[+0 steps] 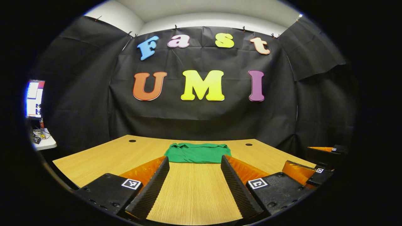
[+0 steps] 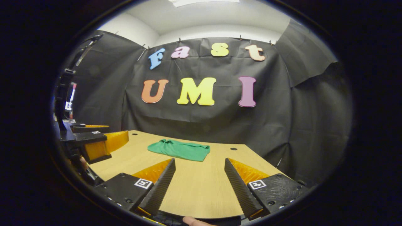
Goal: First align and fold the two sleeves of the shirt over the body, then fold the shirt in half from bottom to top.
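A green shirt [image 1: 198, 153] [image 2: 180, 150] lies in a compact folded rectangle, collar side toward the wall, on the far middle of the wooden table [image 1: 194, 194] [image 2: 201, 188]. In the left gripper view, my left gripper [image 1: 195, 158] hovers over the near part of the table, open, with nothing between its fingers and its tips just short of the shirt's near edge. My right gripper [image 2: 200, 160] is likewise open and holds nothing, a little nearer than the shirt and to its right. The right gripper [image 1: 314, 169] also appears at the right of the left gripper view, and the left gripper [image 2: 94, 141] at the left of the right gripper view.
Two round cable holes [image 1: 132, 141] [image 1: 248, 144] sit near the table's far edge. A lit screen [image 1: 34, 99] stands on a small white side table [image 1: 45, 143] at the left. A fingertip [image 2: 191, 221] shows at the bottom edge of the right gripper view.
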The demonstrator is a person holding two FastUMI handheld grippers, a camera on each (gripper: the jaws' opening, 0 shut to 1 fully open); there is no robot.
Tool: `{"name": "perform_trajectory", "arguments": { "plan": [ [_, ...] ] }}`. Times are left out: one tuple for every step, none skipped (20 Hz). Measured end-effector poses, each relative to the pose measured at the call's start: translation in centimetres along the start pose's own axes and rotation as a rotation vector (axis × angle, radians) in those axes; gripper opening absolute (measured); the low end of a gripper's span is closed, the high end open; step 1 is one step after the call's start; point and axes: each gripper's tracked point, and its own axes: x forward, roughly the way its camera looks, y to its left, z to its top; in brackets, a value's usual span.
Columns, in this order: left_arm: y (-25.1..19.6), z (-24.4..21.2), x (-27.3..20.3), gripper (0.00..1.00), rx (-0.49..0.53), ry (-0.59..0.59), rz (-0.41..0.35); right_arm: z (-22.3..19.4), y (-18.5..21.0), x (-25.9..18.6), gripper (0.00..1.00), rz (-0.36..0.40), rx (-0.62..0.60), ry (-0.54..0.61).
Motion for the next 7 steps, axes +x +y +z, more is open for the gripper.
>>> {"name": "perform_trajectory", "arguments": {
  "plan": [
    [-0.1,-0.3,-0.2,1.0,-0.001,0.003,-0.005,-0.3,-0.1,0.2,0.96,0.001,0.004,0.006],
    [-0.3,-0.4,-0.2,1.0,0.002,0.008,-0.009,-0.6,-0.3,0.2,0.96,0.001,0.006,0.012],
    [-0.2,-0.4,-0.3,1.0,0.006,0.01,-0.007,-0.9,-0.5,0.3,0.95,0.001,0.005,0.016],
    [-0.2,-0.5,-0.3,1.0,0.011,0.013,-0.006,-1.2,-0.7,0.2,0.95,-0.002,0.001,0.021],
    [-0.2,-0.6,-0.4,1.0,0.013,0.014,-0.009,-1.6,-0.9,0.1,0.97,-0.004,-0.005,0.025],
    [-0.4,-0.6,-0.6,1.0,0.012,0.016,-0.015,-1.7,-1.1,0.0,0.95,-0.005,-0.009,0.028],
    [-0.8,-0.9,-0.7,1.0,0.012,0.02,-0.024,-2.0,-1.3,-0.1,0.95,-0.008,-0.013,0.03]
  ]
}}
